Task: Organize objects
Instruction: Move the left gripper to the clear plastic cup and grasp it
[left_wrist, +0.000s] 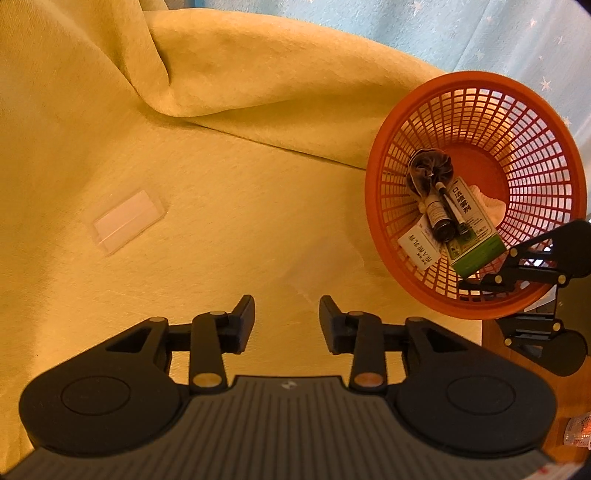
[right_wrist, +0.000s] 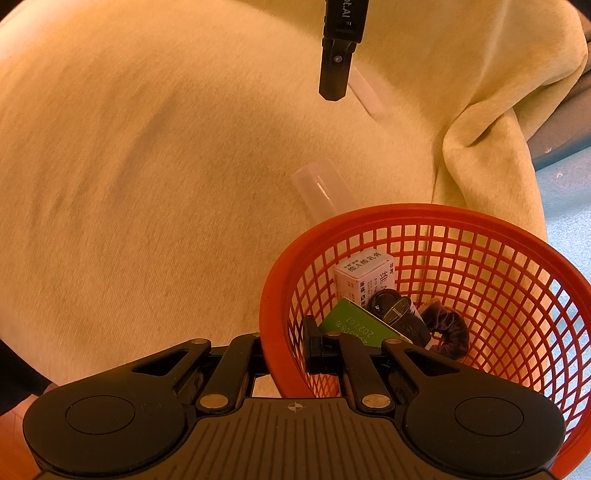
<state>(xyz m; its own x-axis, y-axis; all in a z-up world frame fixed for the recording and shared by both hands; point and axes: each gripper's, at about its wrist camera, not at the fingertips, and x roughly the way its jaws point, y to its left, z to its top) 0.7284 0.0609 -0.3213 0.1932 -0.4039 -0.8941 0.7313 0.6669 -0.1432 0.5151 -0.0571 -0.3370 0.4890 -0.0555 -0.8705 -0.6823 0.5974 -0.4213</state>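
Right wrist view: right tongs (right_wrist: 284, 354) clamp the orange basket (right_wrist: 275, 332) rim; left tongs (left_wrist: 287, 317) hang open above yellow cloth (left_wrist: 221, 184).

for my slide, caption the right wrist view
Right tongs clamp the orange basket rim, boxes and scrunchie inside.

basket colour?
Orange-red plastic lattice basket, clearest in the left wrist view; the right gripper clamps its rim.
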